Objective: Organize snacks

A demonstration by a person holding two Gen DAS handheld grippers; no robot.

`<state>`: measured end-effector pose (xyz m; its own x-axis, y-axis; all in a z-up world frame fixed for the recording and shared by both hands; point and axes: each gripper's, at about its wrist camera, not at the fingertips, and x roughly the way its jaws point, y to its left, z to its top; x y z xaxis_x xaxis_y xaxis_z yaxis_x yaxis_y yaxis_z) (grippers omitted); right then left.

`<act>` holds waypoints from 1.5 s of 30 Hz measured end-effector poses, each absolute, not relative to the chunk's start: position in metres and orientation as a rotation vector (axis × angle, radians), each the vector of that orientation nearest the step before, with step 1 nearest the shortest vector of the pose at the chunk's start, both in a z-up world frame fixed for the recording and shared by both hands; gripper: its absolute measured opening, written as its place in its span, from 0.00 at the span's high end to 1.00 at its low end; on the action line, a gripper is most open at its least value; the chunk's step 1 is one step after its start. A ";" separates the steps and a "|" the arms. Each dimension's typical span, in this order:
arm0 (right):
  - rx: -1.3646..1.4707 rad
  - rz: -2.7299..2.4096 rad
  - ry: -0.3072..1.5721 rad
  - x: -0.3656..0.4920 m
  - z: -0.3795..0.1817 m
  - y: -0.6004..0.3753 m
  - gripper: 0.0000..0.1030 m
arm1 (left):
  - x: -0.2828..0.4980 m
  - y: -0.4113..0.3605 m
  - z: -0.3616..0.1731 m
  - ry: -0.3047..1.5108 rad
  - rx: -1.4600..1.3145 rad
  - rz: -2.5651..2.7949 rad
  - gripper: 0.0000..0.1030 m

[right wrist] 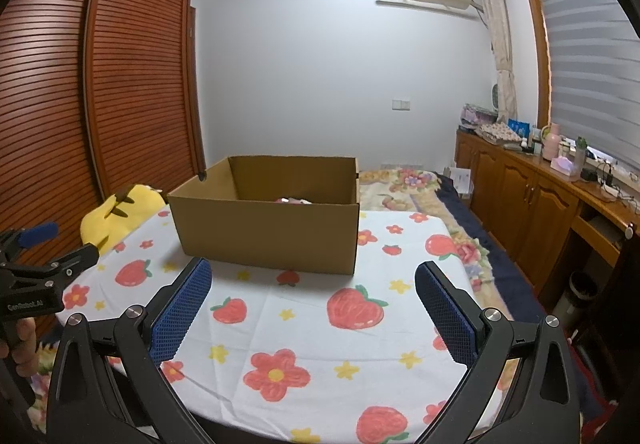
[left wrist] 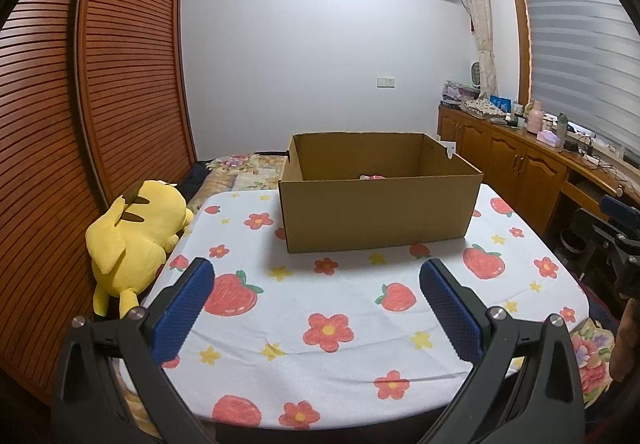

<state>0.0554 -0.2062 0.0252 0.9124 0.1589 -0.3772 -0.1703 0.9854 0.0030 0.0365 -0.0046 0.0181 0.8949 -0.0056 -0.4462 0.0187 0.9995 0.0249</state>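
Note:
An open brown cardboard box (left wrist: 376, 212) stands on the far half of a table covered with a white strawberry-and-flower cloth (left wrist: 360, 328). A bit of pink snack packaging (left wrist: 372, 177) shows just over its front wall; it also shows in the right wrist view (right wrist: 294, 200) inside the box (right wrist: 272, 232). My left gripper (left wrist: 318, 300) is open and empty, above the cloth in front of the box. My right gripper (right wrist: 312, 302) is open and empty, in front of the box's right part. Each gripper shows at the edge of the other's view.
A yellow plush toy (left wrist: 136, 240) lies off the table's left edge, against a slatted wooden wardrobe (left wrist: 120, 76). A bed with a floral blanket (right wrist: 416, 188) lies behind the table. A wooden cabinet (right wrist: 532, 200) with bottles runs along the right wall.

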 end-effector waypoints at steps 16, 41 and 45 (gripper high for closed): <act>-0.031 0.171 0.385 0.054 0.026 -0.206 0.00 | 0.034 -0.006 0.022 0.449 0.026 -0.011 0.00; -0.032 0.171 0.379 0.054 0.028 -0.205 0.00 | 0.030 -0.006 0.026 0.435 0.022 -0.010 0.00; -0.034 0.169 0.378 0.054 0.028 -0.205 0.00 | 0.030 -0.006 0.026 0.434 0.025 -0.010 0.00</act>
